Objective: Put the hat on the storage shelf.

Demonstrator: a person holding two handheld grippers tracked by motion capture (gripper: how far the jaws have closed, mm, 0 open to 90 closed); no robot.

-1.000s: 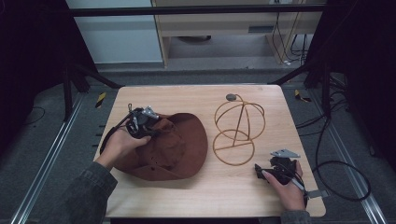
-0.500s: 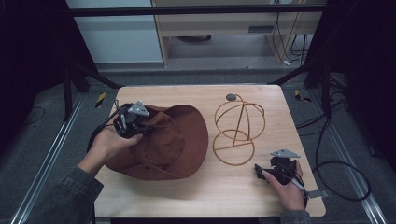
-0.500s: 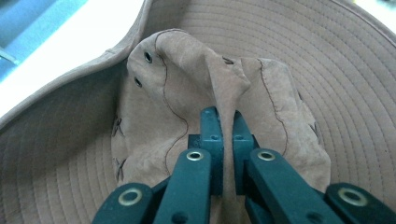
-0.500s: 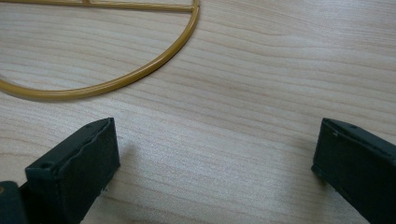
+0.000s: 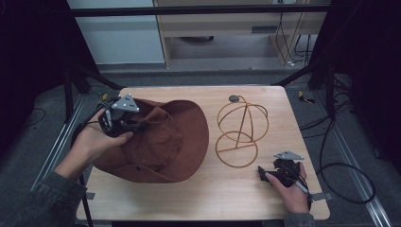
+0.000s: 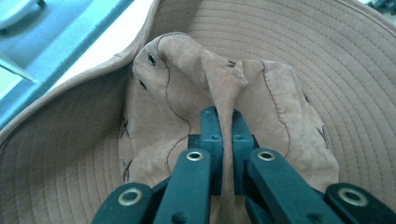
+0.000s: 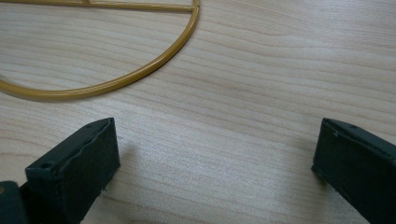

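Left hand-held gripper (image 6: 223, 154) pinched closed; right hand-held gripper (image 7: 215, 163) gaping wide.

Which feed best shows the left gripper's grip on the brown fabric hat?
The left gripper view: the left gripper pinches a fold of the brown fabric hat. The high view shows the whole hat, grip hidden. The right gripper view shows table.

We saw a rust-brown hat (image 5: 161, 142) — tan up close, its brim ringed with concentric stitching — a gold wire stand (image 5: 240, 132), pale wood-grain table (image 5: 227, 198), and black jaws on both grippers.
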